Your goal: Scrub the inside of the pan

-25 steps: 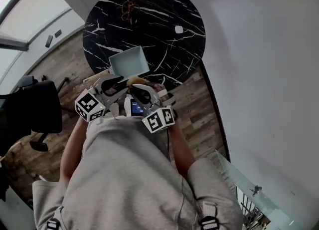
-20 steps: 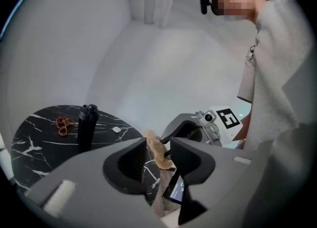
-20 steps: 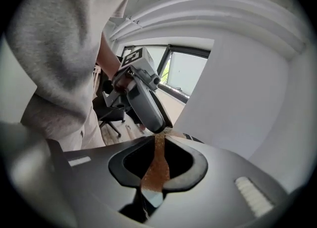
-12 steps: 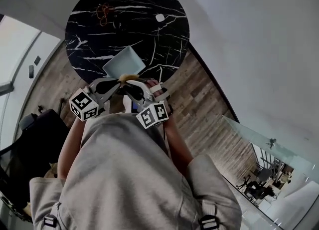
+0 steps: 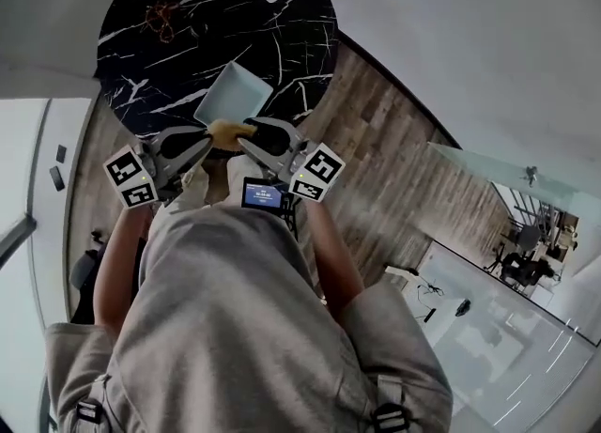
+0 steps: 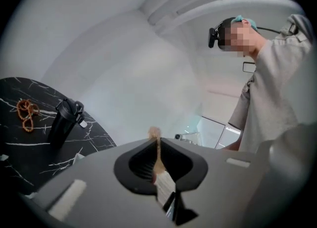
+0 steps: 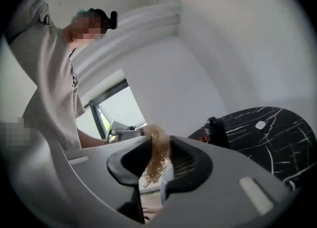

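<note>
Golden scrubber sits pinched in our left tongs while the right tongs are opening around it; we should keep that pinch firm, then go down into the pan on the worktop.

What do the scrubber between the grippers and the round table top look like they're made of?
Scrubber: probably fine wire or coarse fibre, golden-tan, a loose frizzy tangle of thin strands. Table top: black marble or a marble-look slab, smooth, with white veins; whether it is real stone or printed cannot be told.
</note>
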`<state>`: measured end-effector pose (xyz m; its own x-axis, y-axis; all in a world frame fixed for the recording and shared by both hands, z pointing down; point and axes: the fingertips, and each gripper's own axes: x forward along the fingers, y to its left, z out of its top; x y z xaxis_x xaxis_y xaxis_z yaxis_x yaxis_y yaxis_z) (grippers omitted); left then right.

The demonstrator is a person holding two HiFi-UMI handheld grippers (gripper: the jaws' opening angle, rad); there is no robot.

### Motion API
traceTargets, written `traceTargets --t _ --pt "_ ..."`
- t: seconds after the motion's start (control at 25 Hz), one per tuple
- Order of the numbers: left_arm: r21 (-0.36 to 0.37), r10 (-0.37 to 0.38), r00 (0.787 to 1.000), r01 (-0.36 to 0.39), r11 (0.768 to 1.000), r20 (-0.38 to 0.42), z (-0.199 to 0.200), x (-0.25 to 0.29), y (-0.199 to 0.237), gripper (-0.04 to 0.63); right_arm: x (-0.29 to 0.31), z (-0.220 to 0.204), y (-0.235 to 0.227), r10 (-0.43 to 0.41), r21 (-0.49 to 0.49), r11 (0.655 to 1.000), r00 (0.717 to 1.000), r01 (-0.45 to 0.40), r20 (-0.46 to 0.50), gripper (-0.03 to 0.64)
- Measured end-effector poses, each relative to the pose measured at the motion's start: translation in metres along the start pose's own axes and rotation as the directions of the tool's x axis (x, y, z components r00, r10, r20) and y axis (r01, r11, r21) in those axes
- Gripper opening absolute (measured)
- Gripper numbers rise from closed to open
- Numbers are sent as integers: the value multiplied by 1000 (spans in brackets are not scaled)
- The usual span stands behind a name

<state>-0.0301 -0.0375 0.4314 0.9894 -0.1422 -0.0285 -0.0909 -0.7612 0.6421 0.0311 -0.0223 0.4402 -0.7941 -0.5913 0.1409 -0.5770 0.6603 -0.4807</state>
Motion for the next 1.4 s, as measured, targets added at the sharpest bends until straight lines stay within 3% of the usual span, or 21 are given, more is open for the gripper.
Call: traceTargets --t 0.04,0.2,0.28,0.36,0.4,0.48,0.56,0.6,0.68,0.8,0.88,1.04,1.2,1.28,1.32,1.4 --pt "-12 0 1000 0 1000 5 -1 0 3 14 1 -1 2 -7 2 1000 1000 7 17 96" --pt "-79 58 998 -56 995 19 -13 1 22 14 4 -14 -1 -38 -16 999 999 37 -12 75" --pt "-56 95 995 -97 994 -29 -29 2 32 23 5 -23 -12 -85 -83 993 994 79 -71 63" --pt "15 167 978 -167 986 -121 -52 -1 46 153 2 -35 -37 -177 -167 974 974 153 -143 60" --pt "61 215 962 -207 976 -171 -66 -6 54 176 0 -41 -53 -237 -223 955 954 194 -185 60" --pt "132 301 920 -275 952 -252 -93 -20 69 178 -5 -53 -89 -372 -384 889 884 250 -284 61" --pt "143 343 886 -314 939 -312 -116 -35 81 178 -7 -67 -121 -473 -523 818 799 241 -371 60" --pt "133 353 874 -327 936 -333 -126 -42 85 178 -7 -74 -135 -496 -546 806 766 230 -410 61" --pt "114 373 852 -356 927 -367 -143 -53 93 178 -7 -88 -163 -499 -496 832 722 247 -478 61" --pt "124 404 812 -389 913 -421 -167 -63 104 178 -8 -112 -201 -469 -313 883 682 350 -561 63" --pt "126 408 789 -397 909 -458 -182 -65 109 178 -10 -130 -222 -471 -252 878 642 407 -605 64" --pt "143 420 757 -407 902 -501 -199 -61 116 195 -12 -152 -247 -511 -298 851 555 432 -657 85" --pt "149 413 764 -393 907 -496 -205 -57 113 198 -12 -156 -255 -531 -319 839 533 442 -659 162" --pt "150 408 759 -388 909 -507 -210 -57 111 199 -11 -147 -252 -573 -395 818 531 418 -624 179" --pt "146 405 758 -388 910 -511 -212 -58 110 198 -8 -139 -247 -592 -443 806 542 392 -597 183" --pt "133 401 762 -390 911 -509 -213 -57 111 199 5 -125 -230 -588 -501 800 593 329 -550 195"
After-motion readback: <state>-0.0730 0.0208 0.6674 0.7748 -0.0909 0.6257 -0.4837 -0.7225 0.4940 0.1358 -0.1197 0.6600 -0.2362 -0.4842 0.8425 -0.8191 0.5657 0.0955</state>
